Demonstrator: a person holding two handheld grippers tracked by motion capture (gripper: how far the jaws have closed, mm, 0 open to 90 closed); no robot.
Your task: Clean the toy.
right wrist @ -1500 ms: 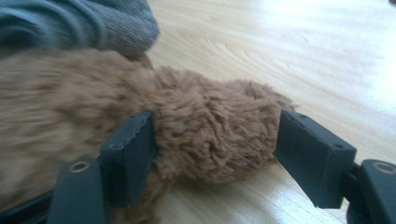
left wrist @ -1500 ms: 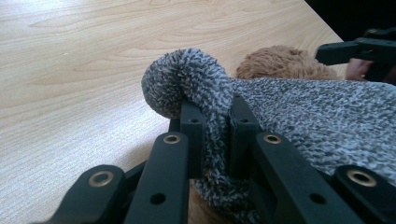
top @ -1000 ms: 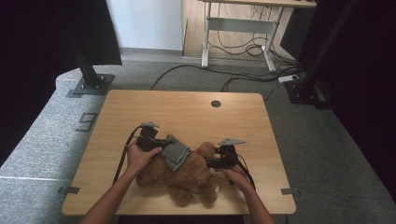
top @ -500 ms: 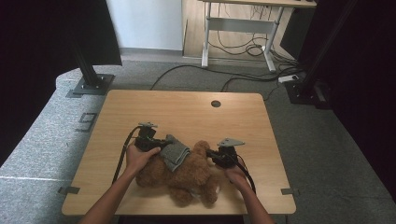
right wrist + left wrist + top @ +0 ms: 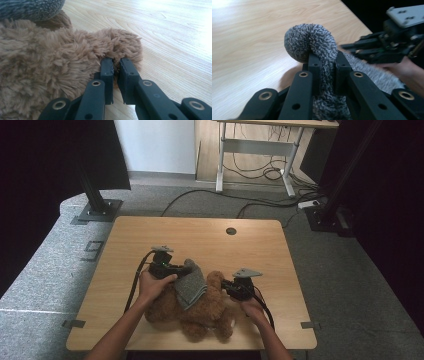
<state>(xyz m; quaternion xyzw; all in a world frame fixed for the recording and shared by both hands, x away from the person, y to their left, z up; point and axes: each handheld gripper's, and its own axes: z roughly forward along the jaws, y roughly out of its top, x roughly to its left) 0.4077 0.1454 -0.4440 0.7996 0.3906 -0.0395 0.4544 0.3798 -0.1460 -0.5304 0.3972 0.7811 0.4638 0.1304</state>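
The wooden counter [image 5: 150, 240] stands in the middle of the room on grey carpet, with a small round hole [image 5: 230, 231] near its far edge. On its near half lies a brown plush bear [image 5: 197, 312], sprawled between the person's two forearms. A grey knitted cloth [image 5: 191, 287] is draped over the bear's upper part, toward the person's left.

The left tongs [image 5: 186, 268] are clamped on that grey cloth: in the left gripper view the knit [image 5: 317, 45] runs up between the two black jaws, squeezed tight there, and bulges into a rounded loop just beyond their tips, above the bare counter. The left hand [image 5: 152, 285] grips the tool from behind, close to the bear's flank.

The right tongs [image 5: 226, 285] are closed on the bear itself. In the right gripper view the jaws pinch a tuft of brown fur [image 5: 120, 50] at the edge of the plush body, with only a narrow gap between them, the counter showing just past it.
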